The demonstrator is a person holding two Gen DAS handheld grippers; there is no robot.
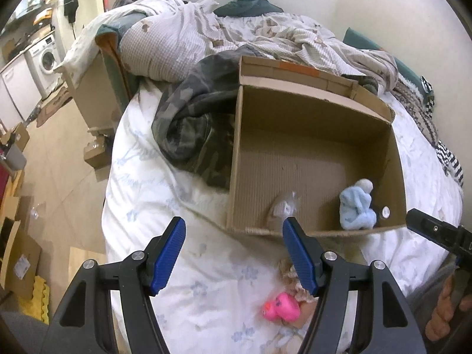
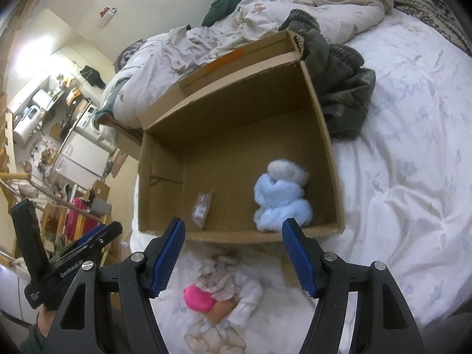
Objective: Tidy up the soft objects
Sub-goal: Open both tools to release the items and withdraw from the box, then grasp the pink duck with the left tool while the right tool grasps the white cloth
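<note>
So, a light blue plush toy (image 2: 280,199) is seen sitting inside the open cardboard box (image 2: 318,112), tucked against the near wall toward one corner, with a small clear plastic packet (image 2: 202,206) lying on the box floor a bit apart from it. Just outside the box, on the white floral duvet (image 2: 398,177), a doll in cream-coloured clothes (image 2: 233,289) is laid on its back, and a pink rubber duck (image 1: 281,308) is pressed right up against it. The box itself is set on the bed, with a camouflage-patterned garment (image 1: 191,124) bunched beside one wall and a rumpled checked blanket (image 1: 177,38) piled behind it.

The left gripper (image 1: 234,253) is held over the duvet in front of the box, its blue pads spread apart with nothing between them. The right gripper (image 2: 233,255) is likewise released and empty, hung over the doll and the box's near edge. A washing machine (image 1: 47,56) and scattered cardboard can be made out on the floor beyond the bed.
</note>
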